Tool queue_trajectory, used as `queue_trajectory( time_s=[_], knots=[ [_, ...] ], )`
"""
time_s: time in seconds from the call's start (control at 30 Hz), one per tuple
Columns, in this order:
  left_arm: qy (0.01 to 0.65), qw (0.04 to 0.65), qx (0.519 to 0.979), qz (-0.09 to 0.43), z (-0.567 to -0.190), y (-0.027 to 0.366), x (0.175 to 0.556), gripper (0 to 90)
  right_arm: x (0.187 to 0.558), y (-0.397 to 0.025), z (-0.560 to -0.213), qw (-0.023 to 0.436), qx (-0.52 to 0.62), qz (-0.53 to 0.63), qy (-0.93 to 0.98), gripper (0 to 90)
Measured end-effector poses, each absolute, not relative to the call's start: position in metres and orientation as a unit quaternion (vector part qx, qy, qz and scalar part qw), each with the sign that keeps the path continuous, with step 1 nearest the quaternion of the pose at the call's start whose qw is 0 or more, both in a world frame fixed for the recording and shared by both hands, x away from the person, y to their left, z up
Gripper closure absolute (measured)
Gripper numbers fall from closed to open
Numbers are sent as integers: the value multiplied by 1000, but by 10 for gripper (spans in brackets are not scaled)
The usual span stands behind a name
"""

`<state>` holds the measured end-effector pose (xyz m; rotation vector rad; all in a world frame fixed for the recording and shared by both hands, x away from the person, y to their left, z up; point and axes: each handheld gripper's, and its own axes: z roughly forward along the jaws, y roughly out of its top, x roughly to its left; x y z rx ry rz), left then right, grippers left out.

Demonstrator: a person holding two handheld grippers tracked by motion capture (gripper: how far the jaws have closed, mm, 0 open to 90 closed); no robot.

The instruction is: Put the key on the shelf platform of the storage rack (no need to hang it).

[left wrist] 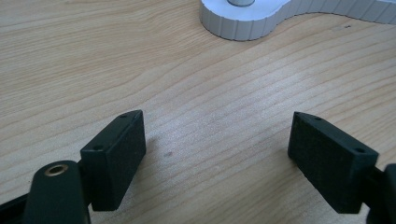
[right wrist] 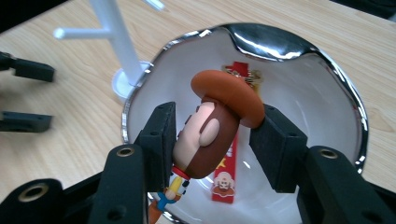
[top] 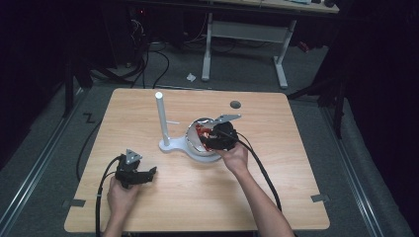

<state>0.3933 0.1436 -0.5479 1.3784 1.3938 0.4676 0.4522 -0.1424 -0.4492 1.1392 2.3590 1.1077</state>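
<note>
While the right gripper [right wrist: 210, 140] hangs over the bowl [right wrist: 327, 88], its jaws sit either side of a toy figure's [right wrist: 210, 135] head, and whether both pads press it cannot be told. In the right gripper view the figure fills the centre of the frame: a brown hat, a peach face, a red and yellow collar at the lower edge. Below it, on the white inside of the bowl, lies a red packet [right wrist: 226, 177]. A white stand [right wrist: 114, 39] rises at the upper left of that frame, its base just beside the bowl's chrome rim.

In the high view the right gripper [top: 210, 138] and bowl [top: 190, 140] lie at the middle of the table [top: 276, 168], with the stand [top: 162, 118] just to their left. The left gripper [top: 148, 174] rests at the lower left of the frame, well apart from the bowl. In the left gripper view its jaws stand wide over bare wood, holding nothing, with the stand's base [left wrist: 243, 21] at the top edge.
</note>
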Motion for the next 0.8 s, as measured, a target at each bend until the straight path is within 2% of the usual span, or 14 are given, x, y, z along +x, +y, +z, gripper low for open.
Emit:
queue_trajectory(
  time_s=[0.27, 0.63, 0.8],
  knots=[
    [585, 534, 578, 196, -548, 144, 393, 195, 455, -140, -455, 158, 400, 369, 824, 537],
    [585, 534, 579, 196, -548, 144, 393, 195, 448, -149, -444, 169, 404, 381, 814, 459],
    [585, 533, 579, 197, -548, 144, 393, 195, 445, -162, -440, 168, 415, 394, 803, 450]
  ],
)
